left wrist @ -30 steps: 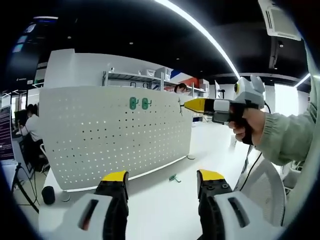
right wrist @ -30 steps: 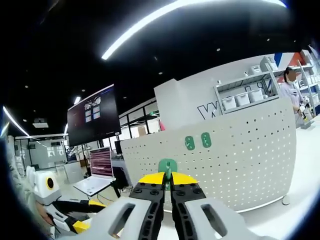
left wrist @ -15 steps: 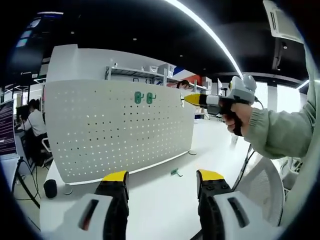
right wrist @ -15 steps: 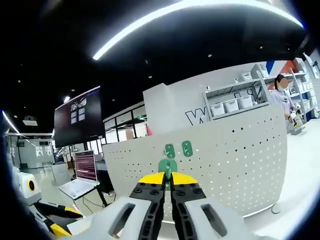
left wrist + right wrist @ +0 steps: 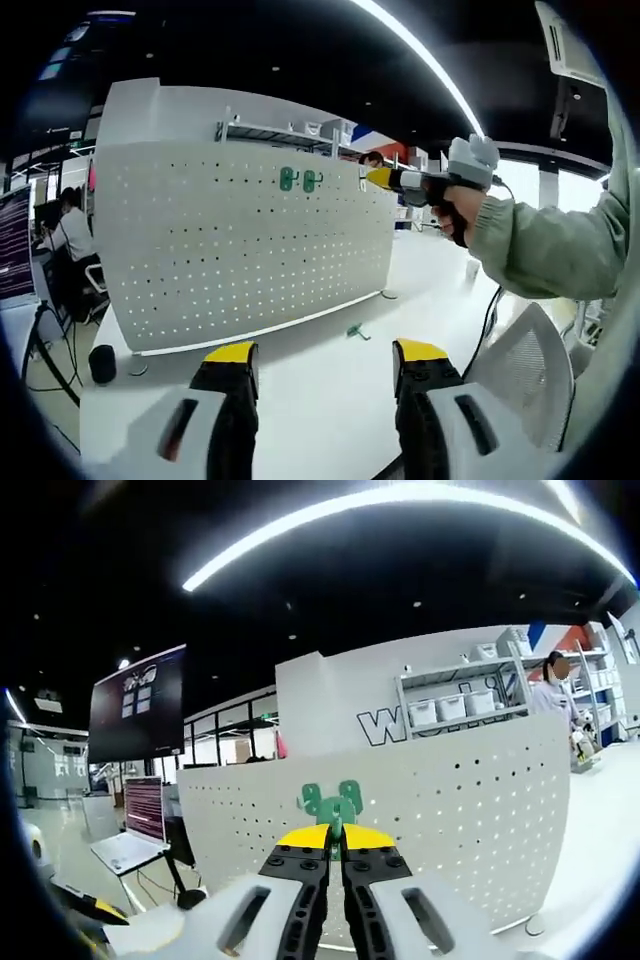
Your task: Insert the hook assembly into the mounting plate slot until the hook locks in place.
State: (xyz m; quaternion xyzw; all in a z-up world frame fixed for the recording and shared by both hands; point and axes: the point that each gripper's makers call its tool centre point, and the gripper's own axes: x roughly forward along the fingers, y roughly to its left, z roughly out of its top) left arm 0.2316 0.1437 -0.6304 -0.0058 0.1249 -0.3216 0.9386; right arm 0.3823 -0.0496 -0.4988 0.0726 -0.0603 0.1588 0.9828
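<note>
Pegboard [image 5: 240, 250]: white perforated mounting plate, upright on the white table [image 5: 320, 390], two green hooks [image 5: 299, 180] already seated side by side near its top edge.
Shelving [image 5: 460, 695]: metal rack behind the board, white bins on it; contents too far off to tell.
Right gripper [image 5: 335, 832]: jaws pinched together on a green hook assembly [image 5: 335, 805], its long axis upright, its back plate facing the board; from the left gripper view the gripper's tips sit just off the board's upper right.
Left gripper [image 5: 325, 360]: low over the table, jaws apart, nothing between them.
Spare hook [image 5: 353, 331]: small green piece lying flat on the table near the board's base.
</note>
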